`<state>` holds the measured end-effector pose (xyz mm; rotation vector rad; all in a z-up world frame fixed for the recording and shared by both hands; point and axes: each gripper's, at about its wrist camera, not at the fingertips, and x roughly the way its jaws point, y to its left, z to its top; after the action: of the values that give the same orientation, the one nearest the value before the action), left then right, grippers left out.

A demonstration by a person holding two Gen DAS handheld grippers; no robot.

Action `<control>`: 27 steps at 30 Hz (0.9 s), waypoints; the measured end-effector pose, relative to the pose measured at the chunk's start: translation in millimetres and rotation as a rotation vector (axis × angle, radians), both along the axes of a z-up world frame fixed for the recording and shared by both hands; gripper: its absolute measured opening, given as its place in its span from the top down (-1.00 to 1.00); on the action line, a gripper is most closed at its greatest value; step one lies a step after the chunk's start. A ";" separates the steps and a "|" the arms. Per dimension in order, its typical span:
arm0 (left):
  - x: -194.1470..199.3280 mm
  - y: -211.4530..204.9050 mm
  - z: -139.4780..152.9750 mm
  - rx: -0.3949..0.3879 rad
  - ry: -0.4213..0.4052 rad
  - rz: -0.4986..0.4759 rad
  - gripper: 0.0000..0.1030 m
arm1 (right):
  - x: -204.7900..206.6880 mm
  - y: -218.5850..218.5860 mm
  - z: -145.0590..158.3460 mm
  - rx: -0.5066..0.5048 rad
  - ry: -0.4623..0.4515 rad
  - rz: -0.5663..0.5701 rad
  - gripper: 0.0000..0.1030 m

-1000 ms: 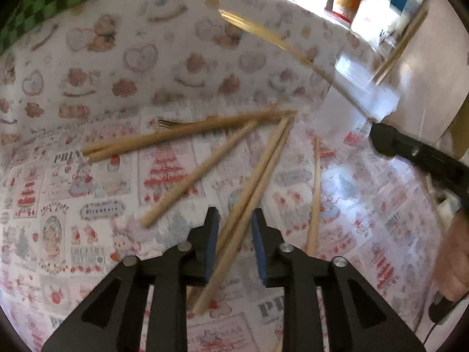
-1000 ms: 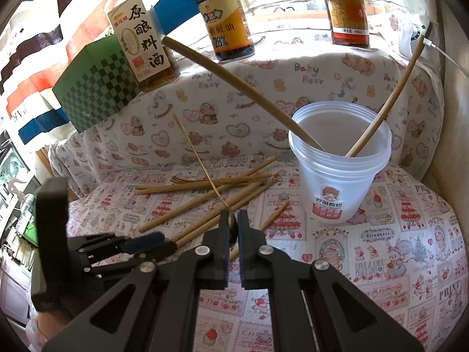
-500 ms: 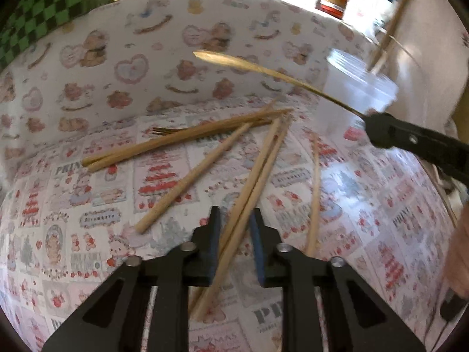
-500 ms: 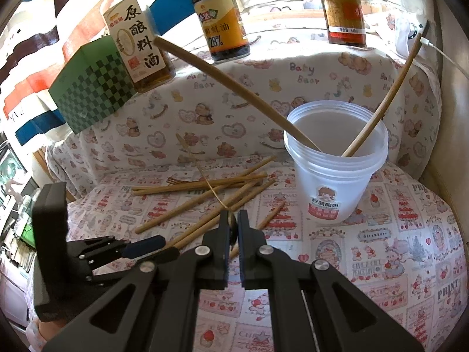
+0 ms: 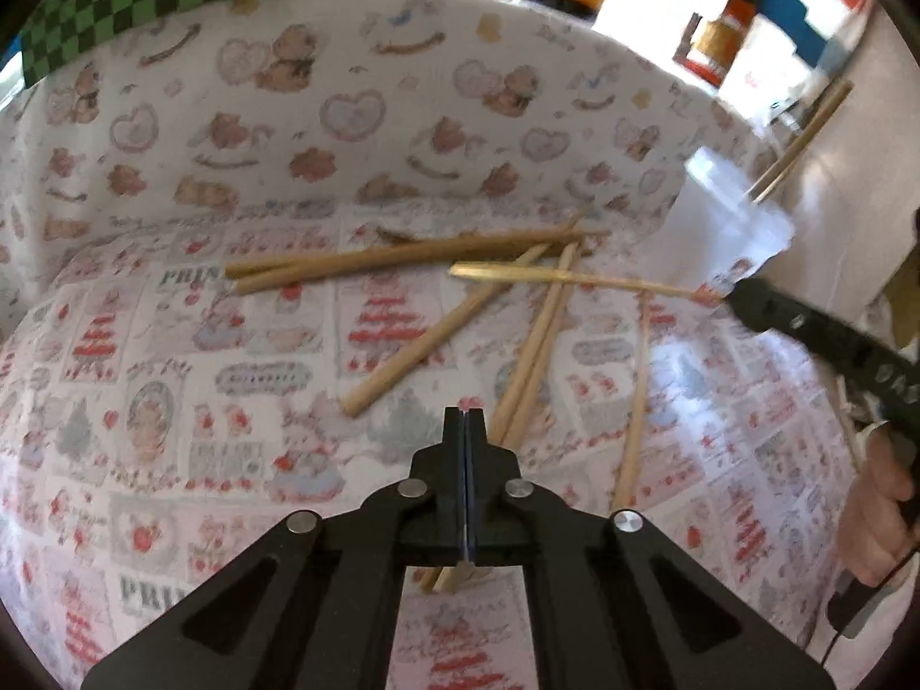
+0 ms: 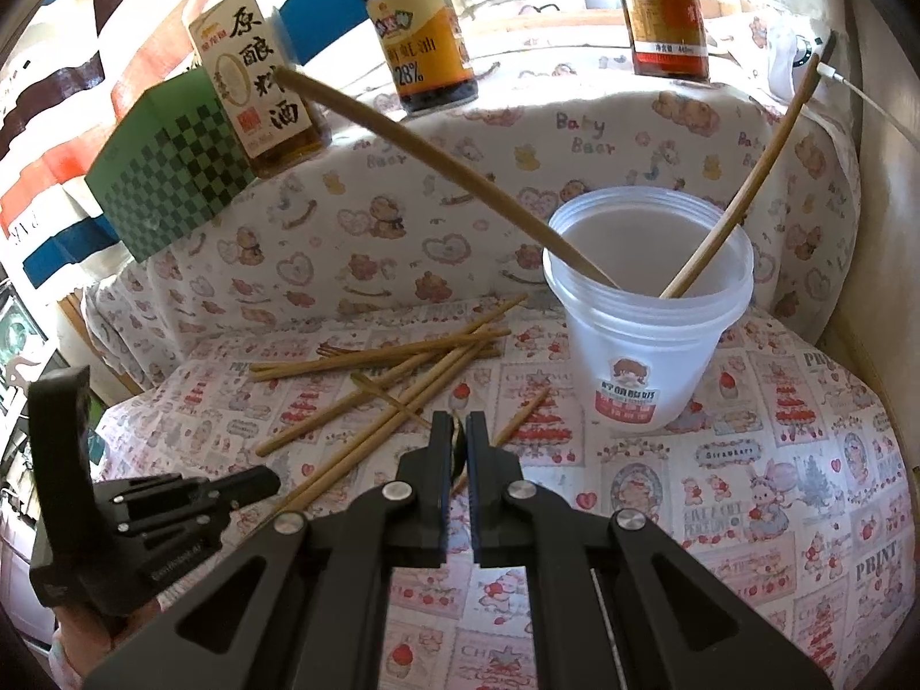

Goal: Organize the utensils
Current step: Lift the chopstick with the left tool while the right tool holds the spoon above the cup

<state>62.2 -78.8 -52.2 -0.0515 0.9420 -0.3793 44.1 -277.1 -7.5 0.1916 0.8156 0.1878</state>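
Note:
Several wooden chopsticks lie crossed on the printed cloth. A clear plastic cup stands at the right with two chopsticks leaning in it. My left gripper is shut, pads together with nothing between them. A pair of chopsticks runs just right of its tips and under it. My right gripper is shut on a thin golden utensil, which sticks out over the chopstick pile.
Sauce bottles and a green checkered box stand on the ledge behind the cloth's raised back. A wall closes off the right side. A person's hand holds the right gripper's handle.
My left gripper closed fully and lifted a little; the chopsticks that lay between its jaws now lie beside and under it. The golden utensil in the right gripper tipped down lower over the pile.

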 end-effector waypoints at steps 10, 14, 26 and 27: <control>15.2 -49.1 6.1 0.137 -0.032 -0.110 0.98 | -5.1 -12.1 10.1 0.056 -0.046 -0.035 0.92; 30.3 -61.9 -1.7 0.200 -0.003 -0.117 0.92 | -9.8 -24.3 19.7 0.117 -0.097 -0.054 0.92; 61.9 -88.2 -11.3 0.333 -0.016 -0.087 0.67 | -18.0 -35.9 34.2 0.173 -0.143 -0.067 0.92; 65.6 -89.5 -12.0 0.330 -0.015 -0.088 0.67 | -19.1 -37.5 35.1 0.177 -0.149 -0.074 0.92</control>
<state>127.8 -168.3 -64.2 0.2942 0.9842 -0.3011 25.0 -314.6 27.7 0.3698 0.6430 0.2028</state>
